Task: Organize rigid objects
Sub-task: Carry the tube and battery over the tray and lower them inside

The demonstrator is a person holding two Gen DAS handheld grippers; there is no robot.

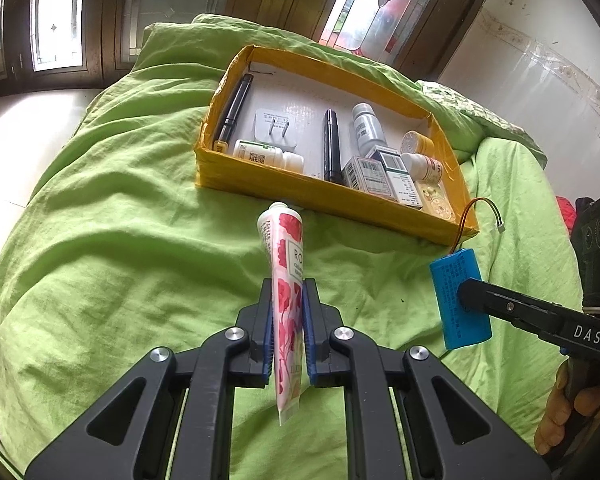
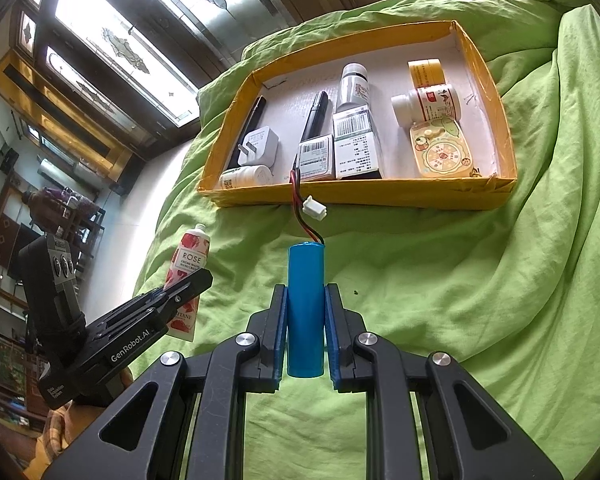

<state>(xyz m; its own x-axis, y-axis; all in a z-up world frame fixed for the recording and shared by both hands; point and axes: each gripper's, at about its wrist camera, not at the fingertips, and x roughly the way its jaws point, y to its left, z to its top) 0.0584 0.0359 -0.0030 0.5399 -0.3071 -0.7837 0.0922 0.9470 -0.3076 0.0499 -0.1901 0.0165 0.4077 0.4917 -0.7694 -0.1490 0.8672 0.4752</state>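
**Tube and battery clamped, tray ahead**

My left gripper [image 1: 287, 312] is clamped on the rose tube [image 1: 285, 268], which stands up between the pads with its cap pointing away from me. My right gripper [image 2: 306, 312] is clamped on the blue battery [image 2: 305, 304], held upright, its red and black wires [image 2: 300, 204] curling forward to a white plug [image 2: 315, 207]. Both are held above the green sheet [image 1: 120, 240].

Straight ahead of both tools lies the yellow tray [image 1: 256, 184], near wall towards me. The battery's wires cross in front of that wall in my right view. Inside, from left to right: a black pen [image 1: 234, 110] along the left wall, a white charger [image 1: 275, 126], a white bottle [image 1: 266, 154] lying by the near wall, a second black pen [image 1: 332, 146], a grey bottle [image 1: 366, 126], two boxes [image 1: 380, 176], a red-labelled bottle [image 2: 428, 104], a yellow jar [image 2: 425, 71] and a flat yellow case [image 2: 440, 150]. The tray's right end has bare floor. From the left tool, my right gripper sits off to the right, a hand [image 1: 560, 412] under it.
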